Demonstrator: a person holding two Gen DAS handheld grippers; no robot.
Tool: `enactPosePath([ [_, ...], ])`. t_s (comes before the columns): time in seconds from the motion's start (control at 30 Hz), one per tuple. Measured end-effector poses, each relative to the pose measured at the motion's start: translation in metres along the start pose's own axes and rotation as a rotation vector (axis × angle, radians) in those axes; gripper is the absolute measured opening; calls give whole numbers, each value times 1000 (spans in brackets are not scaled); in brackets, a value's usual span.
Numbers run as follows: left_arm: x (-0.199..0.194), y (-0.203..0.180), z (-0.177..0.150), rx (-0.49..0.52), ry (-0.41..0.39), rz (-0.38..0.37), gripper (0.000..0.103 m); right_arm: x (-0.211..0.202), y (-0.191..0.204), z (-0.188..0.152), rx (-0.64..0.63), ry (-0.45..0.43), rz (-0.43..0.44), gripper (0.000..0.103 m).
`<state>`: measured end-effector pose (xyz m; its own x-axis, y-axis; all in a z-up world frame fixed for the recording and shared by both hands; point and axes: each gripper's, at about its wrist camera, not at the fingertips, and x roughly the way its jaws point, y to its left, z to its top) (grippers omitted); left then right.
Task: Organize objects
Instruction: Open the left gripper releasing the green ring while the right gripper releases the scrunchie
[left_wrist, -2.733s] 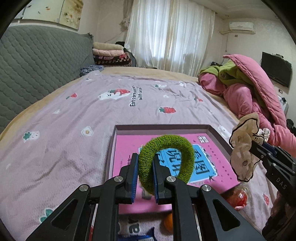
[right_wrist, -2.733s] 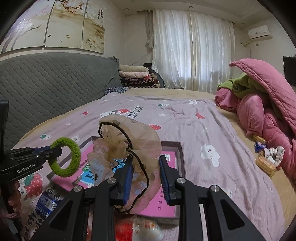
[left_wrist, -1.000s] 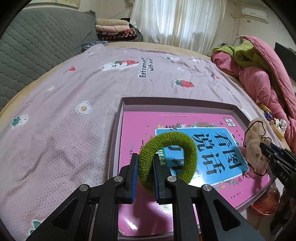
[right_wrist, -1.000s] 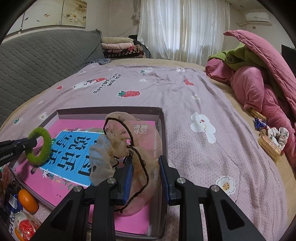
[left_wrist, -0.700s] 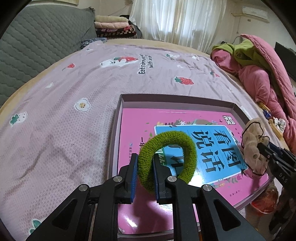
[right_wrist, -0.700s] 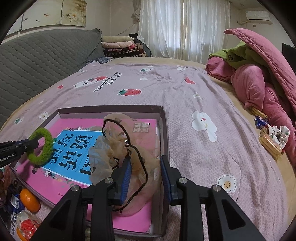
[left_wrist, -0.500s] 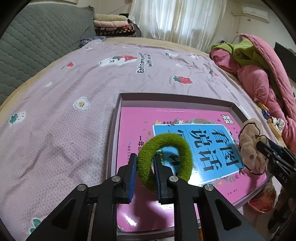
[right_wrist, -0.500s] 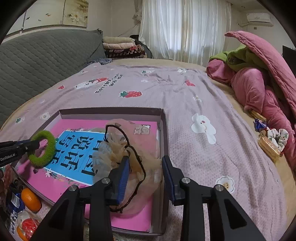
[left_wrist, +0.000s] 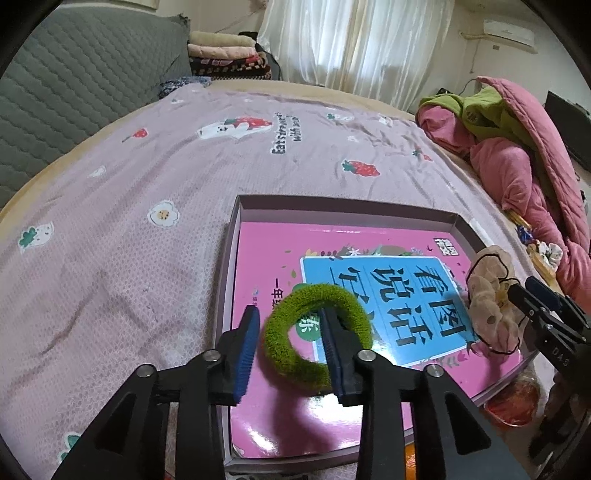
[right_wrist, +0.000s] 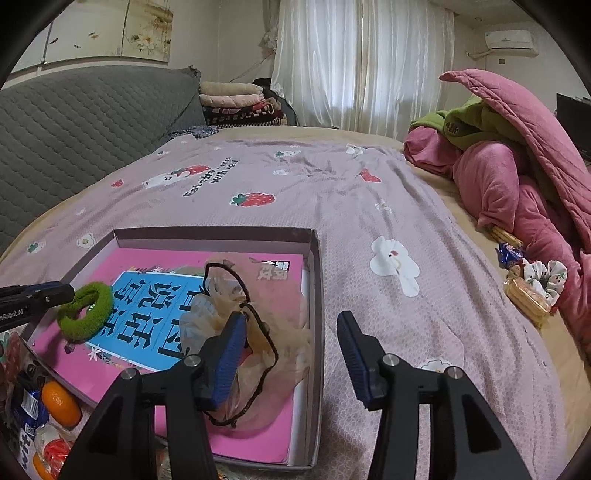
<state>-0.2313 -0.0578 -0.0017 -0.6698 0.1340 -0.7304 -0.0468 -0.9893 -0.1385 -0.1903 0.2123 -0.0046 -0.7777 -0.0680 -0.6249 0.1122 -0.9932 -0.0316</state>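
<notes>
green scrunchie (left_wrist: 317, 336) lies on book (left_wrist: 369, 295), clear of box rim (left_wrist: 226, 291).

Green scrunchie (left_wrist: 317, 336) lies on boxed book; beige scrunchie (right_wrist: 255, 325) apparently too.

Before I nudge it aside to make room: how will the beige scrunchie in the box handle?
The beige scrunchie is probably floppy: its sheer fabric lies crumpled on the pink book. It likely weighs very little. Its loose black cord could snag the open right gripper, whose finger it drapes against.
</notes>
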Motion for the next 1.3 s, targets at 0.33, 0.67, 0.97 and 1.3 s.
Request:
enactPosePath([
  [0.33, -27, -8, -7, 8, -36, 1, 53, -15, 3, 5, -8, -39, 25, 56],
  [0.67, -75, -15, -15, 7, -131, -11, 60, -44, 8, 11, -26, -114, 75, 64],
  [0.97, -104, -20, -36, 5, -147, -43, 69, -69, 11, 12, -35, -165, 101, 71],
  [1.3, -135, -27, -45, 9, -164, -33, 74, -101, 12, 3, -47, -213, 130, 75],
])
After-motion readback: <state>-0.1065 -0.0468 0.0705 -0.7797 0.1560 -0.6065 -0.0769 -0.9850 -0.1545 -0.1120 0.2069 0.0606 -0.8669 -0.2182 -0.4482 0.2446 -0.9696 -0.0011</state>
